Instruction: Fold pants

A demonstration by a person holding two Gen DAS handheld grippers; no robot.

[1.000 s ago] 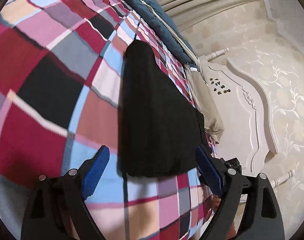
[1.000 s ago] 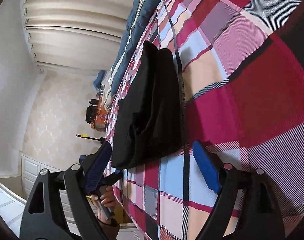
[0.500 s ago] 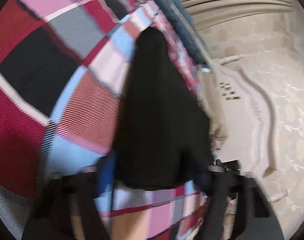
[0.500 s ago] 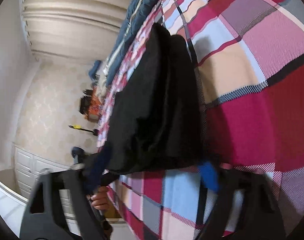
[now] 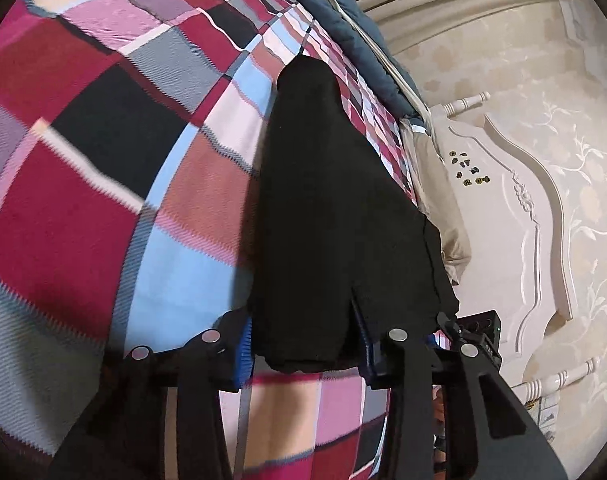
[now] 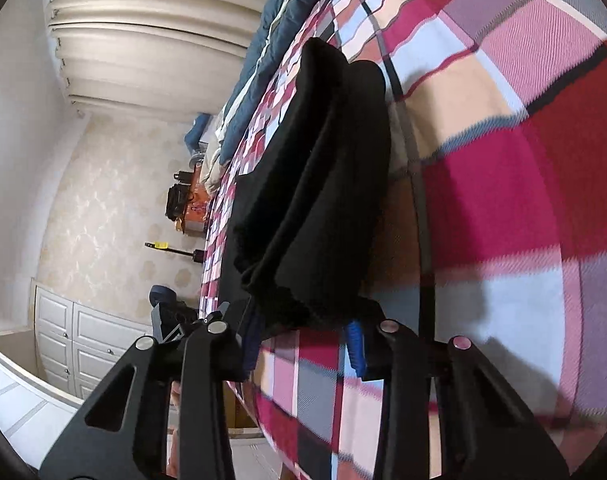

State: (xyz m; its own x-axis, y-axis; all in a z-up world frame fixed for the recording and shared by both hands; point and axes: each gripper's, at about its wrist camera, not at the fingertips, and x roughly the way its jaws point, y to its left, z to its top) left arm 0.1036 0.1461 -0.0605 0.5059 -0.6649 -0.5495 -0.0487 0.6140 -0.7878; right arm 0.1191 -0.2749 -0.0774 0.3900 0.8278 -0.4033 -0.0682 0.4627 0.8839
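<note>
So the black pants point(image 5: 335, 220) are lying lengthwise on the plaid bed point(image 5: 103, 200), legs already stacked, looks about halfway folded. My left gripper point(image 5: 303, 346) and right gripper point(image 6: 303, 338) each pinch the near end, so the crosswise fold is left.

Two wrist fisheyes, close over plaid bedspread point(image 5: 103, 184), both sharing black pants point(image 5: 335, 216)
</note>
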